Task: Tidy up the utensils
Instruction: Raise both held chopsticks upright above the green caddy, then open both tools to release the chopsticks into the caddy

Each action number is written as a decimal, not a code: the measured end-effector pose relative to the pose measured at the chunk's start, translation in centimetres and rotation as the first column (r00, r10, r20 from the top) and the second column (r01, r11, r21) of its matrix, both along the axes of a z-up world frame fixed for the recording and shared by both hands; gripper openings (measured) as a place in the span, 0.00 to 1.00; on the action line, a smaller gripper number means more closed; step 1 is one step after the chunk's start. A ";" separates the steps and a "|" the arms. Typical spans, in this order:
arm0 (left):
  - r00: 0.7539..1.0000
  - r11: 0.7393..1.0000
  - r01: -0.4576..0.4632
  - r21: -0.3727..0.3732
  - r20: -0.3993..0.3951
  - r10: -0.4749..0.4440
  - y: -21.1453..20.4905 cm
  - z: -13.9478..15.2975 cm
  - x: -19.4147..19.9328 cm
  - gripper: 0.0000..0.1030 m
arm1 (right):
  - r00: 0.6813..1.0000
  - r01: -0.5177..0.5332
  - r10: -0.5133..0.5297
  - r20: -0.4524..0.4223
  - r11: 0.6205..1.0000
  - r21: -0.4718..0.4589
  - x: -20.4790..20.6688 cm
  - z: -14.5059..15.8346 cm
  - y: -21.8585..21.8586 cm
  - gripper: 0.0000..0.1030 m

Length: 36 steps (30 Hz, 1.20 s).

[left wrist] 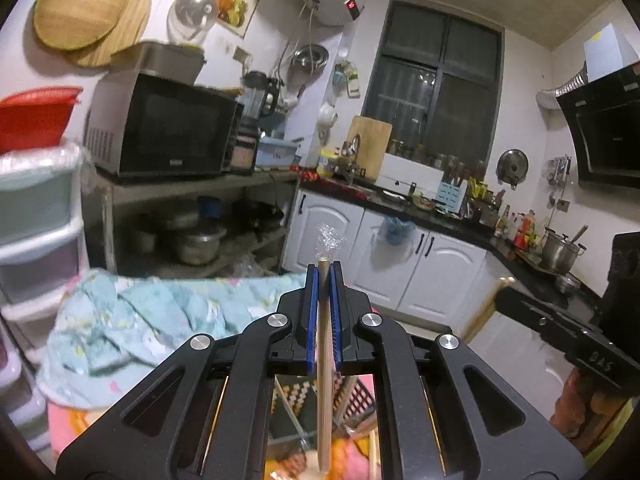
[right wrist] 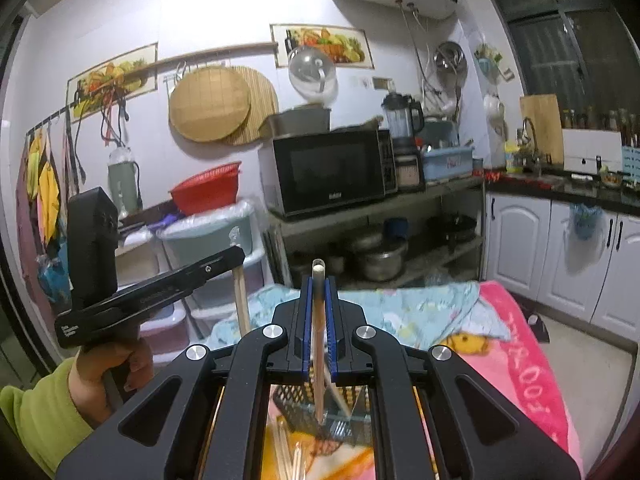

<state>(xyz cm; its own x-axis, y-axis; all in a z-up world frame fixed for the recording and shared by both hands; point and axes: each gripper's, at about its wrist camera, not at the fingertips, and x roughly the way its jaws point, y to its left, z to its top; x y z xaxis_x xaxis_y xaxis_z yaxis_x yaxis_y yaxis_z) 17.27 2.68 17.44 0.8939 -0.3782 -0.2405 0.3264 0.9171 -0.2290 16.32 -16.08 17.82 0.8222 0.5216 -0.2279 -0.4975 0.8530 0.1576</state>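
My left gripper (left wrist: 324, 270) is shut on a wooden chopstick (left wrist: 323, 380) held upright, with a scrap of clear plastic wrapper (left wrist: 330, 240) at its top end. My right gripper (right wrist: 318, 280) is shut on another wooden chopstick (right wrist: 318, 344), also upright. The left gripper and its chopstick show at the left of the right wrist view (right wrist: 240, 296); the right gripper shows at the right of the left wrist view (left wrist: 560, 328). Below the right gripper a black mesh utensil holder (right wrist: 296, 404) and several loose chopsticks (right wrist: 288, 460) lie on the pink blanket.
A pink blanket (right wrist: 532, 344) and a light blue cloth (left wrist: 132, 320) cover the work surface. Behind stand plastic drawers (left wrist: 36, 216), a shelf with a microwave (left wrist: 168, 132), and white cabinets (left wrist: 420, 264) under a cluttered dark counter.
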 end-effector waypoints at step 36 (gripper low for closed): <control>0.992 0.992 -0.122 0.040 0.025 0.121 0.0 -6.6 4.5 0.04 | 0.991 0.133 -0.134 -0.020 0.990 -0.042 6.4 -4.1 0.2 0.06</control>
<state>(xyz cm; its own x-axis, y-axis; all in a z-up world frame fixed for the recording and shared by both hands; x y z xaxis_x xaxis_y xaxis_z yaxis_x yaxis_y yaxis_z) 21.79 2.69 10.79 0.9378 -0.2570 -0.2333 0.2170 0.9587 -0.1837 22.75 -15.93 13.70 0.8783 0.3971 -0.2662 -0.3751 0.9176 0.1315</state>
